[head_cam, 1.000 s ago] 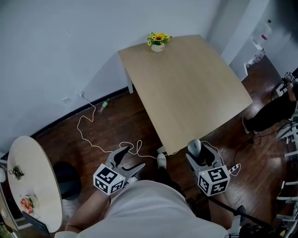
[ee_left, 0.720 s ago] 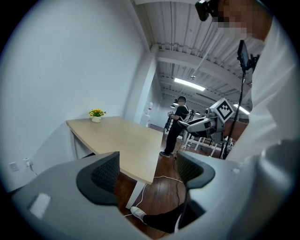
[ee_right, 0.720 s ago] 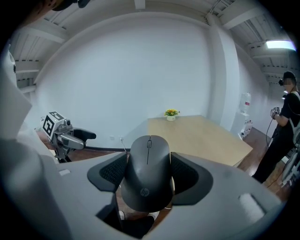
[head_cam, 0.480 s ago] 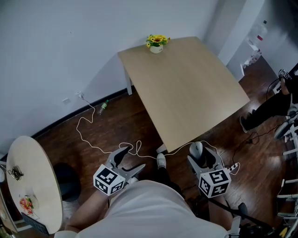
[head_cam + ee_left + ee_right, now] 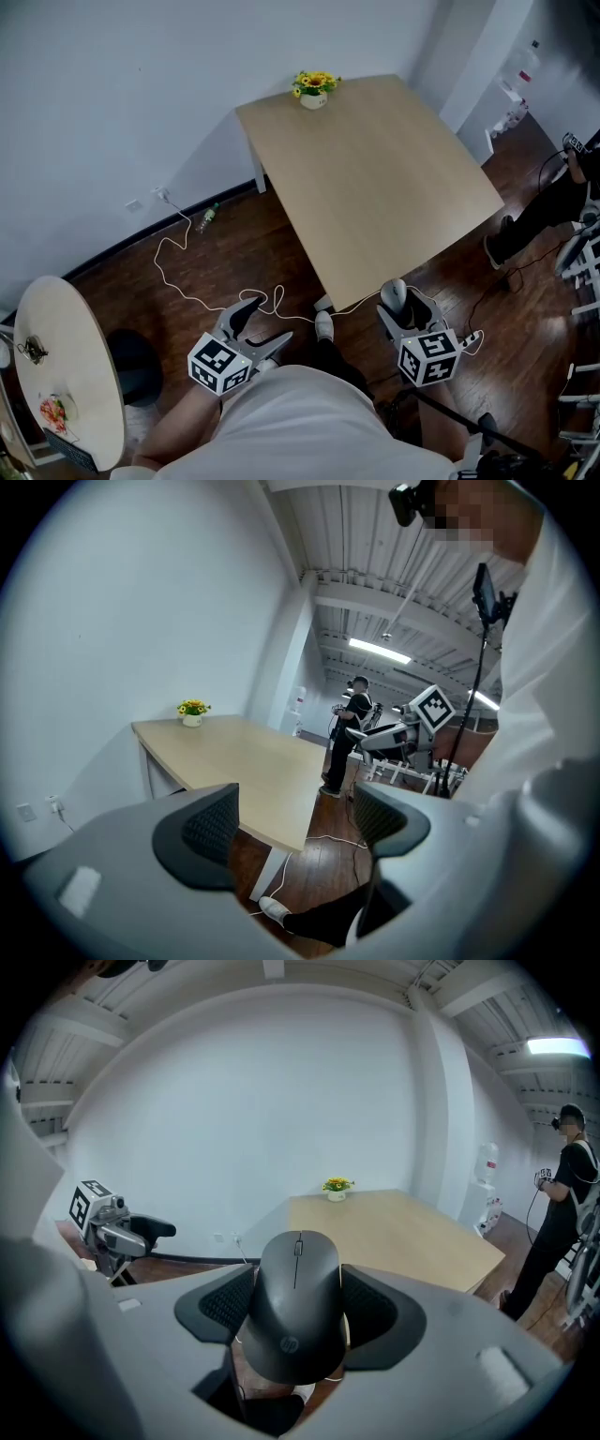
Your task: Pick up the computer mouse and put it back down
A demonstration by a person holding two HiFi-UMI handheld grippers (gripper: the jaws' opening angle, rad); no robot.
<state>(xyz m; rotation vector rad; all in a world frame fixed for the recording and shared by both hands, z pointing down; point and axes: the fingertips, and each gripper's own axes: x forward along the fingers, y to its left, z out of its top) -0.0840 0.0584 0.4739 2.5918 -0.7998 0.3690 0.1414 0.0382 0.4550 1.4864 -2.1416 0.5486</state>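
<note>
Close to our body, we have the right gripper (image 5: 405, 314) clamped on the black computer mouse (image 5: 298, 1302). Its pads press both flanks, and the mouse is in the air by the table's near edge. Beside it, our left gripper (image 5: 295, 822) hangs over the dark wooden floor (image 5: 234, 253), its jaws wide apart with nothing between them. Beyond stretches the pale wooden table (image 5: 375, 178), with a small pot of yellow flowers (image 5: 314, 89) at its far corner by the white wall.
</note>
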